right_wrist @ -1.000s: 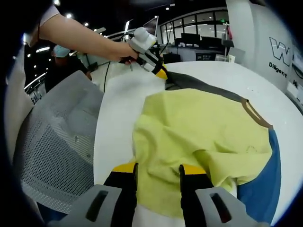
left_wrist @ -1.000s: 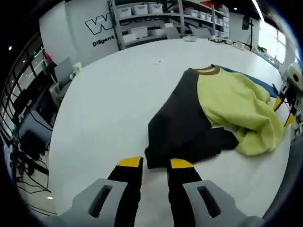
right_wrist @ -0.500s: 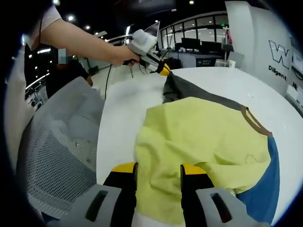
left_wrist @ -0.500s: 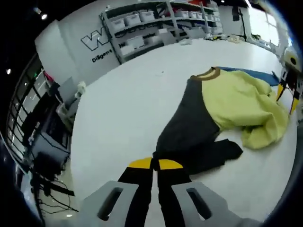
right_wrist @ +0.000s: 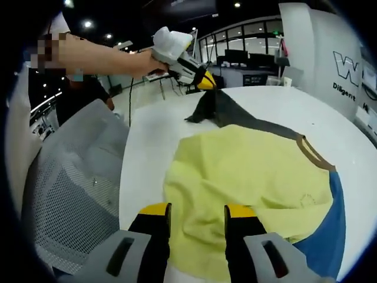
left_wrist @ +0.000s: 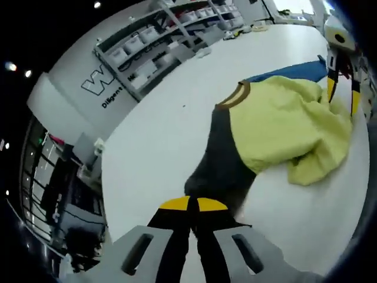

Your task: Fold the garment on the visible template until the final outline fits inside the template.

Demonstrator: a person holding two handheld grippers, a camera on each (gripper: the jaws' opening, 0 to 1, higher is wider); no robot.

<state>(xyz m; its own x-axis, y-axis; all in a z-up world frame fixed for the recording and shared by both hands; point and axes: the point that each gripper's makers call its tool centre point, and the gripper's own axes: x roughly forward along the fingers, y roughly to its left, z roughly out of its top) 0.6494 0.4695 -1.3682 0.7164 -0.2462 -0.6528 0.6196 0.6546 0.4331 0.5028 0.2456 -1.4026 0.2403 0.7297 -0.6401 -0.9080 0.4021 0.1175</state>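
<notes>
A yellow and dark grey sweater [right_wrist: 247, 171] with a brown collar [right_wrist: 315, 154] lies rumpled on a white table [right_wrist: 147, 135]. A blue template [right_wrist: 330, 230] shows under its collar side. My left gripper [left_wrist: 193, 204] is shut on the sweater's dark grey corner [left_wrist: 221, 159]. In the right gripper view, the left gripper [right_wrist: 203, 81] holds that corner lifted off the table. My right gripper [right_wrist: 197, 210] stands open at the near edge of the yellow cloth. In the left gripper view the right gripper [left_wrist: 341, 91] shows by the yellow part [left_wrist: 283, 124], beside the template [left_wrist: 288, 72].
A grey mesh chair [right_wrist: 70, 183] stands close to the table's near left side. A person's arm [right_wrist: 100, 56] reaches over it, holding the left gripper. Shelves with boxes [left_wrist: 171, 35] line the far wall, and desks with equipment [left_wrist: 70, 200] stand beyond the table's edge.
The left gripper closed on the dark grey corner and raised it off the table, pulling that side up. The right gripper stayed open in place.
</notes>
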